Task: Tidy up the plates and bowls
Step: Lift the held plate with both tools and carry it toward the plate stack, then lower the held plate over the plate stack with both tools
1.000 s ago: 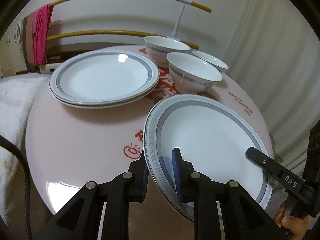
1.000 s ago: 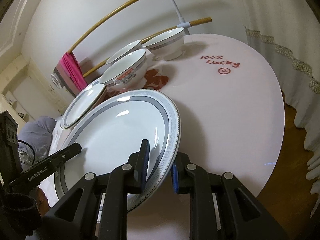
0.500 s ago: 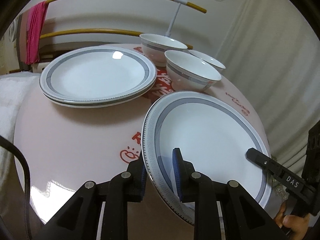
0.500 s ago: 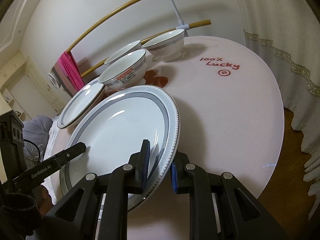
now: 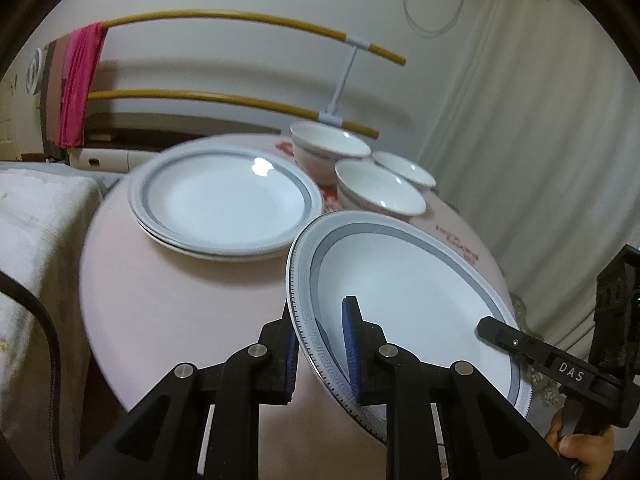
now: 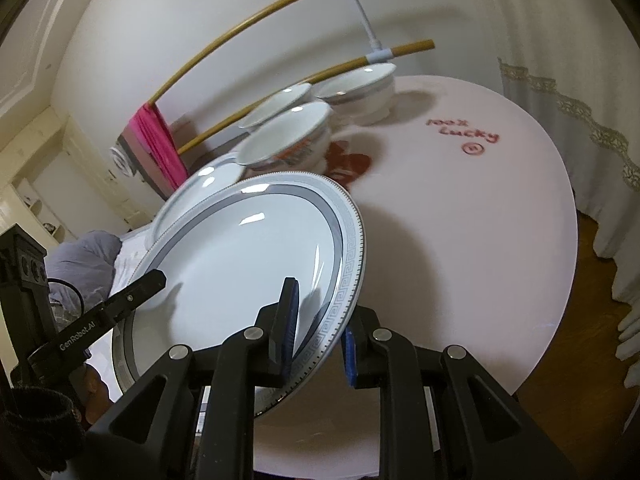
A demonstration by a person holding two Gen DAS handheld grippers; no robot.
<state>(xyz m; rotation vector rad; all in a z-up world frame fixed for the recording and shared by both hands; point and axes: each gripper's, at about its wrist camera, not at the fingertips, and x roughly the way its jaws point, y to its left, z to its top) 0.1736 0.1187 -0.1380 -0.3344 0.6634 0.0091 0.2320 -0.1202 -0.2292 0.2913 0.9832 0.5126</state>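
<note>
Plate [image 5: 404,300], glazed white ceramic w/ a grey band and a Greek-key rim, is being held off the round pink table [image 5: 168,304] by both grippers at once, tilting so its face is angling up. Left gripper [image 5: 322,354] is clamping the plate's near-left rim, blue rubber pads on either side of the edge, one on top, one under. Right gripper [image 6: 316,332] is pinching the opposite rim the same way, jaws nearly together on the thin edge. Being round, the plate is showing no long axis; in the left wrist view its rim is rising toward the far side. Relative to the held plate: a stack of matching plates [image 5: 224,204] is sitting on the table just behind-left, its near edge partly hidden by the lifted rim; three white bowls [image 5: 378,192] w/ grey bands, deep and footed, are clustering just behind-right, touching or nearly so, can't tell which. Red lettering [image 6: 466,134] is printed on the glossy tabletop right of the plate. Two curved wooden rails [image 5: 248,20] w/ a pink cloth [image 5: 78,84] are standing beyond the bowls.
</note>
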